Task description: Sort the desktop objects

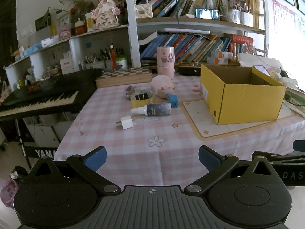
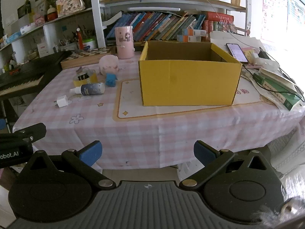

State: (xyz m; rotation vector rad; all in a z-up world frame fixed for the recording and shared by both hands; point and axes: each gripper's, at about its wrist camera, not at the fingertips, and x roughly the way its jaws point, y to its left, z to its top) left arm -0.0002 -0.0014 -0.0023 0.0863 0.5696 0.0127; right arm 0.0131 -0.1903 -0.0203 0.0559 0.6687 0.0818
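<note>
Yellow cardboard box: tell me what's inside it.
The yellow cardboard box is open on top; only bare brown inner walls show in both views. Its floor is hidden behind the near wall, so I cannot tell whether something lies at the bottom.

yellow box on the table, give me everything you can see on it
The yellow box is an open-topped cardboard carton: yellow outside, plain brown inside, with a vertical seam on its front face. It stands upright on a cream mat with an orange border, over the pink checked tablecloth. The visible part of its interior looks empty; the floor is hidden by the near wall. Its flaps look folded away. A phone lies just behind its right corner; contact is unclear. Neither gripper touches it.
</note>
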